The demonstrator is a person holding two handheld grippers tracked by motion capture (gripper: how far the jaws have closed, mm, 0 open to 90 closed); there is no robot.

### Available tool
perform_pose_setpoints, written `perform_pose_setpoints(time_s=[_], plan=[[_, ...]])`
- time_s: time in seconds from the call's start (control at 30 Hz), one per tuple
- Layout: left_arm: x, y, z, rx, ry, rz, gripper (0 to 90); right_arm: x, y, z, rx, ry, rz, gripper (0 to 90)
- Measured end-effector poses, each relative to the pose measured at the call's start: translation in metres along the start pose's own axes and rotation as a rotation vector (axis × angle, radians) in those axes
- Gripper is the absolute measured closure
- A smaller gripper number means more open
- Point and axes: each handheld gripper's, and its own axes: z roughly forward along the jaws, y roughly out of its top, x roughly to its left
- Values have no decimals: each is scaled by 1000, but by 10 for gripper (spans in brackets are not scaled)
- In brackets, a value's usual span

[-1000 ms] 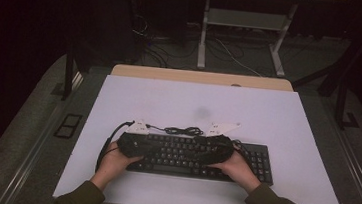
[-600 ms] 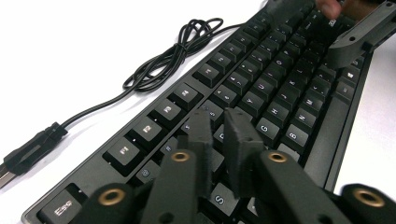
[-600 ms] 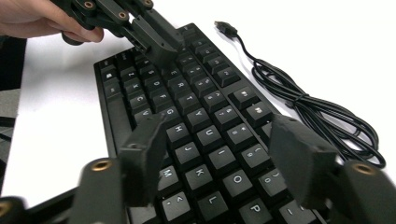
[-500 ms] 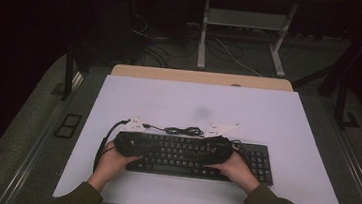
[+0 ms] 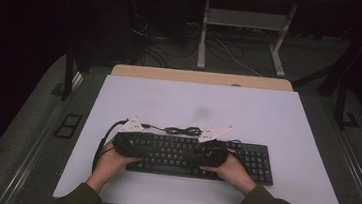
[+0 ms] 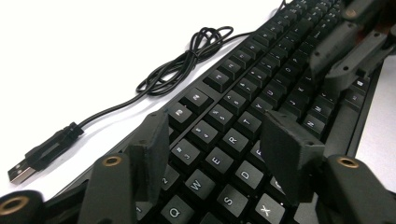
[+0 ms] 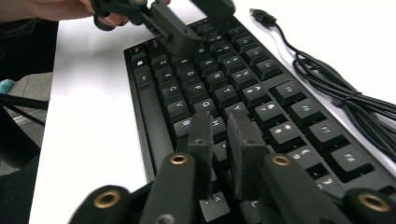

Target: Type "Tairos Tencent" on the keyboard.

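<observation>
A black keyboard (image 5: 256,162) lies near the table's front edge, its cable (image 5: 181,130) coiled behind it. My left gripper (image 5: 150,149) hovers over the keyboard's left half. In the left gripper view its jaws (image 6: 215,128) stand open above the W, E and R keys (image 6: 219,158); they have just been opening, with nothing between them. My right gripper (image 5: 198,156) is over the middle keys. In the right gripper view its jaws (image 7: 219,122) have just been closing and stand almost together above the H key (image 7: 217,123), holding nothing.
The white table top (image 5: 219,105) stretches behind and beside the keyboard. The cable's USB plug (image 6: 42,154) lies loose on it to the left. Each gripper appears in the other's view, the right (image 6: 345,42) and the left (image 7: 182,28). Desk legs and floor cables (image 5: 233,57) are beyond.
Both hands and the keyboard keep their places in the high view; nothing else visibly differs.
</observation>
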Motion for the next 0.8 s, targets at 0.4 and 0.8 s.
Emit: perform_pose_setpoints(time_s=[0.4,0.8], plan=[[0,0,-1,-6,4,-2,371,7,0,11,27,13,-21,891],[0,0,-1,-16,3,-6,362,10,-2,18,52,17,-28,891]])
